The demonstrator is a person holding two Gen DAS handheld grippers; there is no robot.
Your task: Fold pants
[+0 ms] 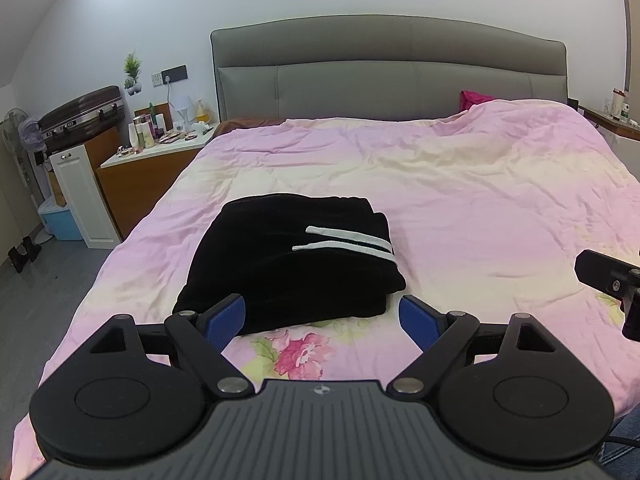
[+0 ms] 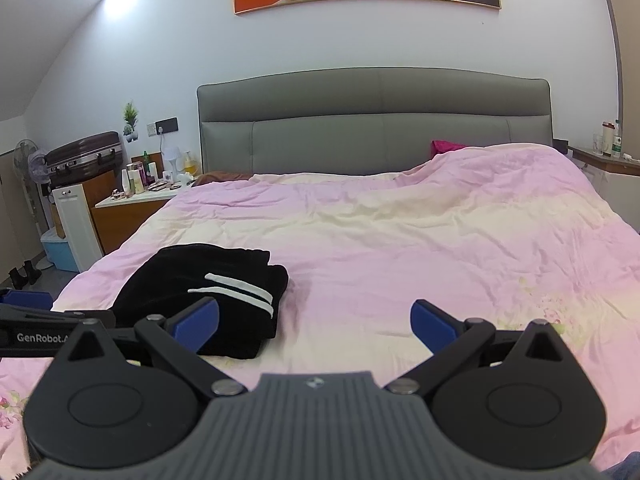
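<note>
The black pants (image 1: 288,260) with two white stripes lie folded in a compact stack on the pink bed cover (image 1: 460,200). My left gripper (image 1: 322,318) is open just in front of the stack's near edge, nothing between its blue pads. In the right wrist view the same pants (image 2: 200,292) sit at the lower left. My right gripper (image 2: 314,324) is open over bare cover to the right of them, and its left pad (image 2: 198,320) overlaps the stack's near corner in the image. The left gripper's body (image 2: 36,332) shows at the left edge.
A grey padded headboard (image 1: 388,72) stands at the far end. A nightstand (image 1: 152,160) crowded with bottles, a white cabinet (image 1: 80,196) and a suitcase (image 1: 80,116) are at the left. A shelf (image 2: 604,160) with cups is at the right. The right gripper's body (image 1: 612,284) shows at the right edge.
</note>
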